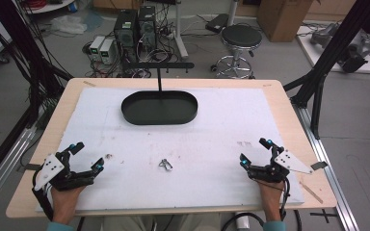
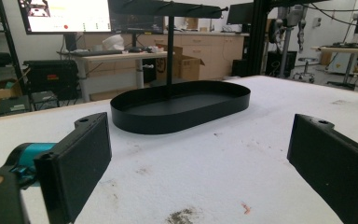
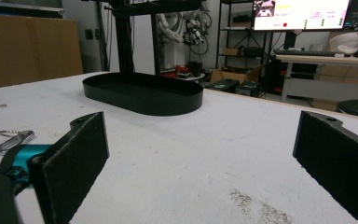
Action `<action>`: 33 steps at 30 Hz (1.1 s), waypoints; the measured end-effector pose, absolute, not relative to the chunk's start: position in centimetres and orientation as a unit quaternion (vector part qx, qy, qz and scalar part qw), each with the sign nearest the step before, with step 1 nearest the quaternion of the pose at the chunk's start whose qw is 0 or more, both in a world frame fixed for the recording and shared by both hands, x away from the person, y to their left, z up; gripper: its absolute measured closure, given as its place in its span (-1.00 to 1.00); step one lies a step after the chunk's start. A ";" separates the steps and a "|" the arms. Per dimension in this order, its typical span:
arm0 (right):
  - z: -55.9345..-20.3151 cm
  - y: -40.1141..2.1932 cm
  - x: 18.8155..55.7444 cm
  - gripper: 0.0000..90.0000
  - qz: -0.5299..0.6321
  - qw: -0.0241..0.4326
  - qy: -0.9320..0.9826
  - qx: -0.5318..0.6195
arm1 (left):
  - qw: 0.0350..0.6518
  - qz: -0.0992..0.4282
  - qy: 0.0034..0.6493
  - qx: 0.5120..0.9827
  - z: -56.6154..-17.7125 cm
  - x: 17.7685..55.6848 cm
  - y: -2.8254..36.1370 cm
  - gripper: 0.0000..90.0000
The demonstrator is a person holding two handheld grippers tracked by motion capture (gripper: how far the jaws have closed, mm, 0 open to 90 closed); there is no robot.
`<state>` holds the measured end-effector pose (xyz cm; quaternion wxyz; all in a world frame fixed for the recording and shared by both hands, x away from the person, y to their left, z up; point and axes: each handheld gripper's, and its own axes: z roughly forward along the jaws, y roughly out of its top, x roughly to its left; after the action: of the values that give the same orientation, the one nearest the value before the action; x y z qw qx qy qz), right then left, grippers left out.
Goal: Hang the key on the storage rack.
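Your left gripper [image 1: 87, 156] and right gripper [image 1: 254, 151] both rest low on the near part of the white mat [image 1: 212, 144], jaws spread wide apart and holding nothing. Between them, a little nearer your left than your right and well apart from both, lies the small metal key ring clip [image 1: 165, 165], flat on the mat; in the right gripper view it sits just left of the left jaw [image 3: 14, 138]. Expect it to be light, stiff and slick, thin wire that hugs the surface, so you will likely need to come down steeply and pinch across the wider looped end rather than the narrow tip, or it may skate away. The mat around it is bare, giving you free room from either side. Farther off, the black oval tray [image 1: 159, 108] stands mid-table with its upright post and crossbar [image 1: 158, 65]; mind its low rim and that bar overhead when carrying anything there.
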<state>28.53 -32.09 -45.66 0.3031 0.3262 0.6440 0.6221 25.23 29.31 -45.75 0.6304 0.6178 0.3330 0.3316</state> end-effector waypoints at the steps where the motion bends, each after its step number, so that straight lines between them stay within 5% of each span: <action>1: -45.7 -32.1 28.6 -0.94 0.624 0.302 0.643 0.326 | 0.631 0.331 0.334 0.617 -45.7 25.2 29.3 -0.85; 33: -45.6 -32.1 28.6 -0.94 0.624 0.301 0.643 0.326 | 0.621 0.316 0.337 0.634 -44.8 25.3 29.1 -0.85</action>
<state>28.65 -32.14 -45.65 0.3011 0.3263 0.6433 0.6237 25.31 29.12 -44.83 0.6206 0.6335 0.3369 0.3163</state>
